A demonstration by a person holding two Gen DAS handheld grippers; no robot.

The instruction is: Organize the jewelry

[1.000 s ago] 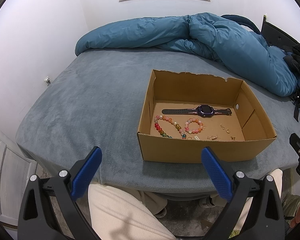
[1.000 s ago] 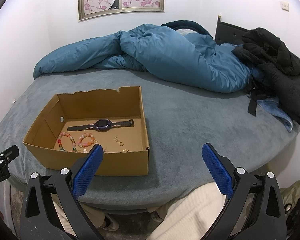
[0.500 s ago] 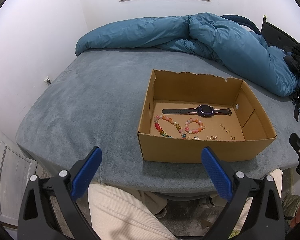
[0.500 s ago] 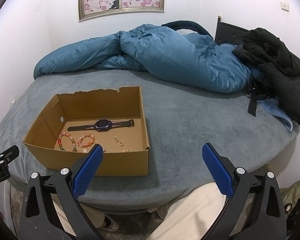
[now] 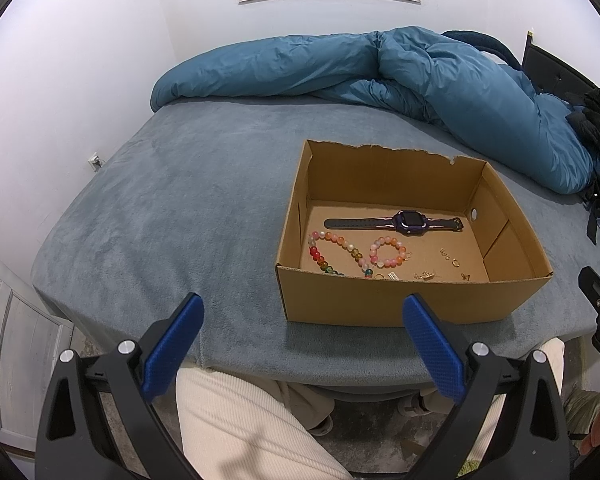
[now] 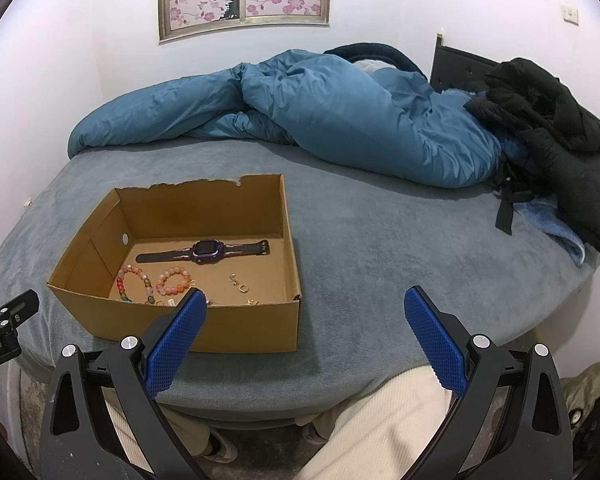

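The left gripper (image 5: 300,312) is held wide open and empty, short of the near edge of the bed (image 5: 188,208). Just beyond it, a cardboard box (image 5: 400,300) with no lid is set on the grey bedcover, and all the jewelry is found on its floor.

At the left of the box floor a long string of coloured beads (image 5: 332,248) is laid in a loose curve, and a smaller pink bead bracelet (image 5: 388,252) is curled just beside it, apparently touching it. Both are judged light and limp; they are best pinched across a few beads, since a smooth round bead may slip between the pads.

Behind them, a dark watch (image 5: 410,222) is stretched flat, strap ends out to either side. It is judged the heaviest and stiffest piece, and the strap next to the case is the likely place to grip it.

Toward the right, small gold pieces (image 5: 452,260) are scattered near the front wall. They are tiny and thin, likely hard to lift off flat cardboard, and easily dropped.

The right gripper (image 6: 304,312) is likewise spread wide with nothing held, poised before the box's right corner.
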